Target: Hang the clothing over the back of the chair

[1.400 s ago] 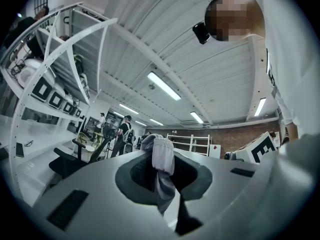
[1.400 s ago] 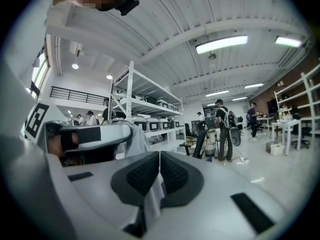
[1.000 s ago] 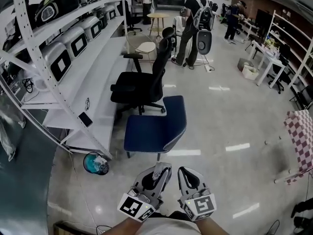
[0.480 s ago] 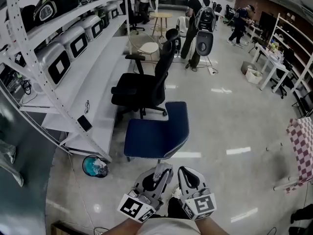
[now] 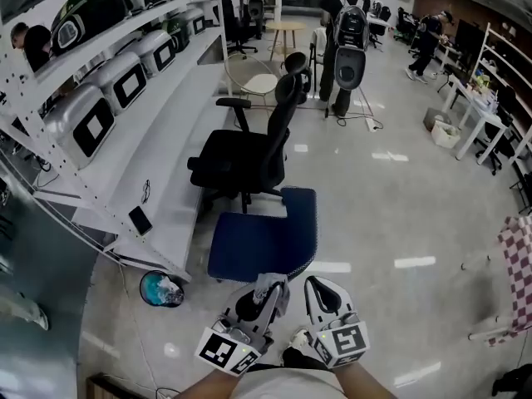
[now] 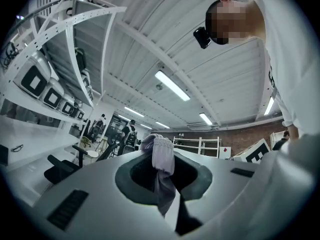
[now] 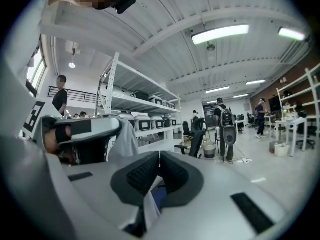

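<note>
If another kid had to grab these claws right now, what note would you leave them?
Left claw: shut on the pale clothing, which is bunched up between its jaws.
Right claw: shut, with nothing seen in it.
The blue chair stands just ahead on the floor, with the black office chair beyond it. Neither has any clothing on it.
Done: the clothing is picked up and held.
Left to do: bring it to the chair, probably the near blue one, drape it over the back, and open the left claw.
</note>
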`<state>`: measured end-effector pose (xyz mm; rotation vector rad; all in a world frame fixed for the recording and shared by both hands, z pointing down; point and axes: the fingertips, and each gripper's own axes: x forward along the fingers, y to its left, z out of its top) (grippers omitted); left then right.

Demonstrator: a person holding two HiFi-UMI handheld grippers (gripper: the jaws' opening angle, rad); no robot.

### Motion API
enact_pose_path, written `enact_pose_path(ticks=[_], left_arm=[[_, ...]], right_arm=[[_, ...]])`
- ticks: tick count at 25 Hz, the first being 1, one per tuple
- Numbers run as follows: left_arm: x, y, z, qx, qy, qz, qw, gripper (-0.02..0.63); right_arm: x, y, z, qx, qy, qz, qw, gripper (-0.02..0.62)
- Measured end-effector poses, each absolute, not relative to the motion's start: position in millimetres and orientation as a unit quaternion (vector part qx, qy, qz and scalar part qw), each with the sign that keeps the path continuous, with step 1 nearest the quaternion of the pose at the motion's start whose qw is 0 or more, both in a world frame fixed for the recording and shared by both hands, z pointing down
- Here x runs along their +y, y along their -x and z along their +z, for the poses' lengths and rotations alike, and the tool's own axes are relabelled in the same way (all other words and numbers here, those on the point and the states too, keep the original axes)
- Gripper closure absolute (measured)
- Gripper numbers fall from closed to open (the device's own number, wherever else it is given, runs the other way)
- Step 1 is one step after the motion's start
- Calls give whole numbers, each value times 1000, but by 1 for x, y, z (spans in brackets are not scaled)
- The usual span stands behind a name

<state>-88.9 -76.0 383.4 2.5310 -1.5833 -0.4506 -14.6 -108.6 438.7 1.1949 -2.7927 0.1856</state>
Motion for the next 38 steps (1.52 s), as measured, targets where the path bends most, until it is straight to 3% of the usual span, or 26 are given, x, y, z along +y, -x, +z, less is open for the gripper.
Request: enact_pose_path(ticks=[13,29,38], left_arm=[[-163,101,366,-592,-793,-143,34,566],[-221,150,315,-556,-808,-194,13,566],[-241,164,343,-515,-833,-193,60,566]], right_arm=[[-191,-5,436,-934,-349,70,28,578],[-235,39,427,-931,-357,65,37,578],[-252,69,438,-917,-390,64,54,578]])
